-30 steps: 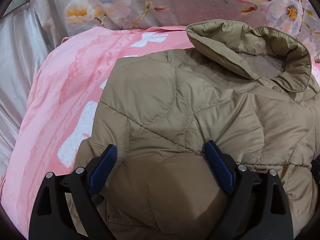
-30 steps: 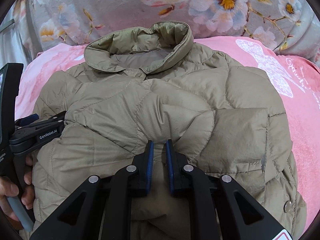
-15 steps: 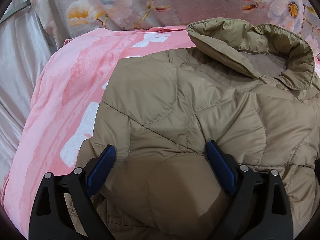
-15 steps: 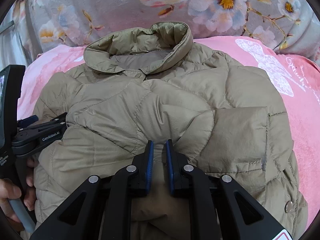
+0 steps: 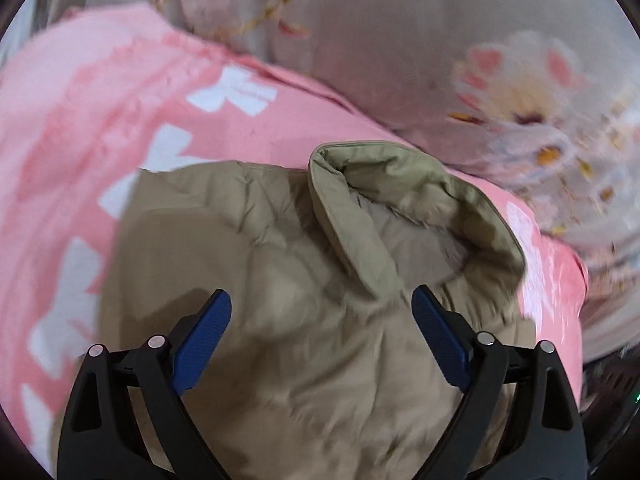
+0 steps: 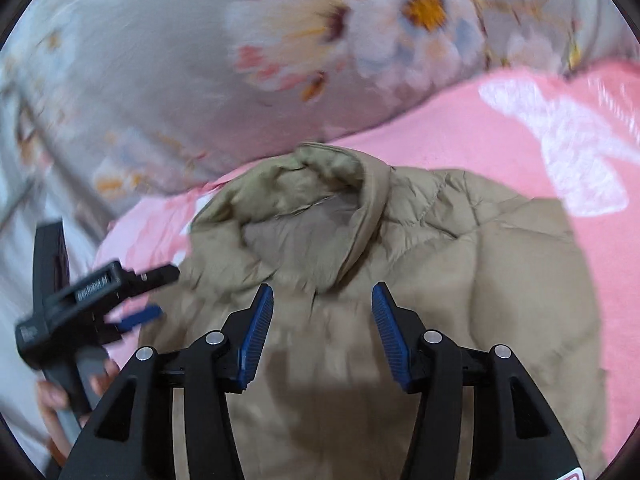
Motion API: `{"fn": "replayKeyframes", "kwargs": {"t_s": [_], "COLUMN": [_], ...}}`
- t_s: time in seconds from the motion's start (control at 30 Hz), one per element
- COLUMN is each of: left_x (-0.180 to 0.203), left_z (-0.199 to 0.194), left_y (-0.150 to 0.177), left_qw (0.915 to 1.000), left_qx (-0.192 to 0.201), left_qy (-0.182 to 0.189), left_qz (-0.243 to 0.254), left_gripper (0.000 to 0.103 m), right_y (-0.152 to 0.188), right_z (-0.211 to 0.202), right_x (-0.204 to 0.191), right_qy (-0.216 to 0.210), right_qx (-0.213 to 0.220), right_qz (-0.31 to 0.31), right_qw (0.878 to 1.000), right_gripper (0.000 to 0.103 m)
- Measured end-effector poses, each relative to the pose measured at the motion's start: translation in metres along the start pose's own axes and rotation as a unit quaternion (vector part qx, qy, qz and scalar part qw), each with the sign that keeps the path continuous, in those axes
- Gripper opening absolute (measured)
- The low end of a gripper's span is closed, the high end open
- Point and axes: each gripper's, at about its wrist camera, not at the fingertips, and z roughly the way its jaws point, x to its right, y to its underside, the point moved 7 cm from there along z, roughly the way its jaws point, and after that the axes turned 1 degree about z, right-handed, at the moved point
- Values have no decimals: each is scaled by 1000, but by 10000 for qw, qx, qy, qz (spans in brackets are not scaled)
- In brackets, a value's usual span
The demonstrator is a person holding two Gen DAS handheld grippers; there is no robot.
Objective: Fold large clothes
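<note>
A tan quilted puffer jacket (image 5: 304,320) lies folded on a pink bedspread (image 5: 80,128), its stand-up collar (image 5: 404,196) toward the far side. It also shows in the right wrist view (image 6: 460,280). My left gripper (image 5: 320,332) is open and empty, hovering over the jacket's left shoulder part. My right gripper (image 6: 322,332) is open and empty, above the jacket just below the collar (image 6: 320,184). The left gripper also shows in the right wrist view (image 6: 148,296), off the jacket's left edge, held by a hand.
A grey floral quilt (image 6: 280,40) is piled along the far side of the bed, also in the left wrist view (image 5: 500,60). The pink bedspread (image 6: 520,128) has white printed shapes. Pale fabric (image 6: 24,240) lies at the left.
My right gripper has opened and let go of the jacket fold. Both grippers have lifted and pulled back, so the jacket looks smaller. The left gripper stays open.
</note>
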Motion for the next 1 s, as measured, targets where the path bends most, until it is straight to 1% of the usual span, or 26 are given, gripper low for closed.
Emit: {"fn": "replayKeyframes", "kwargs": {"t_s": [0.07,0.1,0.13,0.17,0.2,0.23,0.27,0.33,0.37,0.43,0.47,0.57,0.73,0.87,0.93,1.0], "left_x": [2,4,3,3,2,1,1,-1,-3,-4,-4,-2,1,9,15,14], "left_z": [23,31,37,40,42,44,45,44,44,46,46,48,49,51,55,54], "left_y": [-2,-1,-2,0,2,5,9,16,20,27,30,35,39,41,40,40], "left_qw": [9993,9992,9992,9991,9986,9979,9976,9990,9994,9995,9993,9977,9946,9907,9897,9900], "left_qx": [-246,-272,-283,-306,-358,-417,-441,-303,-222,-116,-71,23,149,244,265,278], "left_qy": [160,165,123,148,247,362,427,326,246,143,75,-147,-417,-661,-721,-695], "left_qz": [-228,-257,-257,-271,-311,-347,-323,-107,51,249,363,666,942,1164,1212,1196], "left_gripper": [77,68,53,46,30,15,15,14,13,13,13,13,13,13,13,13], "right_y": [-6,-7,-8,-10,-10,-12,-12,-9,-5,0,3,3,5,7,7,6], "right_z": [22,30,37,43,43,37,32,28,30,37,44,52,60,63,64,62], "right_x": [11,14,15,14,12,9,6,4,6,13,18,26,25,26,27,28], "right_qy": [-58,-95,-147,-168,-176,-222,-236,-109,48,272,367,520,871,964,942,839], "right_qx": [-172,-231,-281,-321,-304,-133,-6,99,110,-22,-148,-296,-355,-377,-389,-397], "right_qz": [449,562,622,545,462,334,222,-24,-129,-187,-107,-57,-308,-395,-384,-304], "right_qw": [9988,9981,9976,9979,9983,9991,9995,9999,9998,9995,9992,9982,9951,9938,9941,9952], "right_gripper": [52,47,30,15,5,5,5,4,4,4,4,2,0,0,0,0]}}
